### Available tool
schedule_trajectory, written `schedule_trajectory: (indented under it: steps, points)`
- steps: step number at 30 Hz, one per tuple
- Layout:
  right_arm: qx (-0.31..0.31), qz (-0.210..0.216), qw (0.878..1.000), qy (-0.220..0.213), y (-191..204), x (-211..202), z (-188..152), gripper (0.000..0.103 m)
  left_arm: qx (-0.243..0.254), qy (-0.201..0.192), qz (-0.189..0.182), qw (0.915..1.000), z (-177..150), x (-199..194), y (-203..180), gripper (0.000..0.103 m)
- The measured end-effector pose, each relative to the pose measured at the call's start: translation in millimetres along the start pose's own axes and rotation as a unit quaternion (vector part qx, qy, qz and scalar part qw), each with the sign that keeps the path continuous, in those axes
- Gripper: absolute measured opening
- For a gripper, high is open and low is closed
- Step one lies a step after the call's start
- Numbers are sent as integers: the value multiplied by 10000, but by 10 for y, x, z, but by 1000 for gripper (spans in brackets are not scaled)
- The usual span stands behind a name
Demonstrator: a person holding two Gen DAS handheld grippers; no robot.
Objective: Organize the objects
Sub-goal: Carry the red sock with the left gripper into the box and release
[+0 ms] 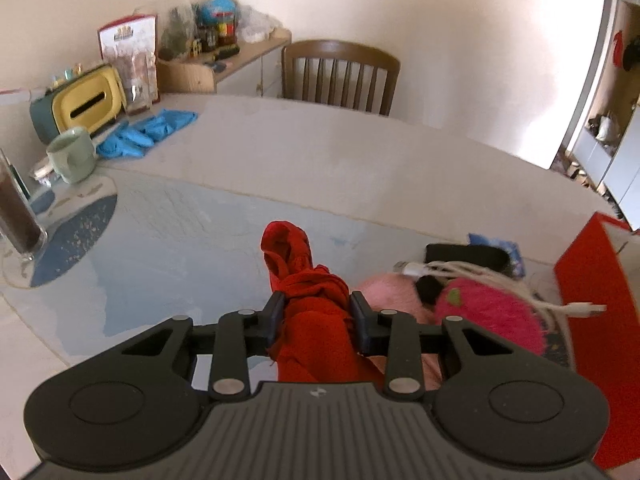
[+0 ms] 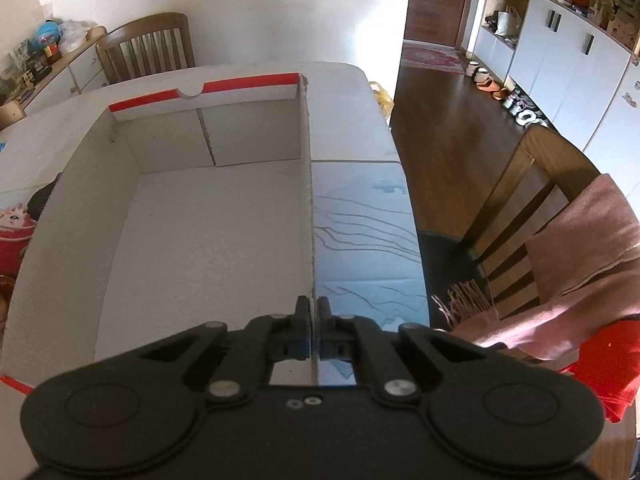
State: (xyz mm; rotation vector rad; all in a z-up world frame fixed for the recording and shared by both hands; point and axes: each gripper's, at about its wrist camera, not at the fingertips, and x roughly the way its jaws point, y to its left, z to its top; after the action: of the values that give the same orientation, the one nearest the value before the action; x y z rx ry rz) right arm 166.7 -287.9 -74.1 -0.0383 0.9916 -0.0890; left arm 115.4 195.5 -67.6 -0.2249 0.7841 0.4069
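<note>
My left gripper point(image 1: 318, 312) is shut on a red cloth point(image 1: 308, 288) that hangs over the table. Right of it lies a heap: a pink fluffy item point(image 1: 390, 292), a magenta fluffy item point(image 1: 492, 312), a white cable point(image 1: 472, 276) and a black object point(image 1: 464, 254). The red outside of the cardboard box point(image 1: 592, 280) stands at the far right. My right gripper point(image 2: 314, 312) is shut on the right wall of that open white box point(image 2: 200, 240), whose inside is bare.
Far left on the table point(image 1: 320, 152) are a green mug point(image 1: 72, 154), blue gloves point(image 1: 144, 134), a yellow tissue box point(image 1: 90, 102) and a glass point(image 1: 18, 212). A wooden chair point(image 1: 340, 74) stands behind. Another chair with a pink scarf point(image 2: 576, 264) is right of the box.
</note>
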Motion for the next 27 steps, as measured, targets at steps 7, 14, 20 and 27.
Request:
schedule_trajectory:
  steps: [7, 14, 20, 27]
  points:
    - [-47, 84, 9999, 28, 9, -10, -9, 1, 185, -283, -533, 9980, 69, -426, -327, 33]
    - [-128, 130, 9998, 66, 12, -26, -24, 2, 621, -344, -1328, 9886, 99, -697, -959, 33]
    - [-104, 167, 9998, 93, -22, -35, -18, 2, 1031, -238, -2013, 9738, 73, -791, -1574, 33]
    - [-149, 197, 9996, 134, -22, -37, 0, 3, 1523, -11, -2462, 9572, -19, -709, -2272, 33]
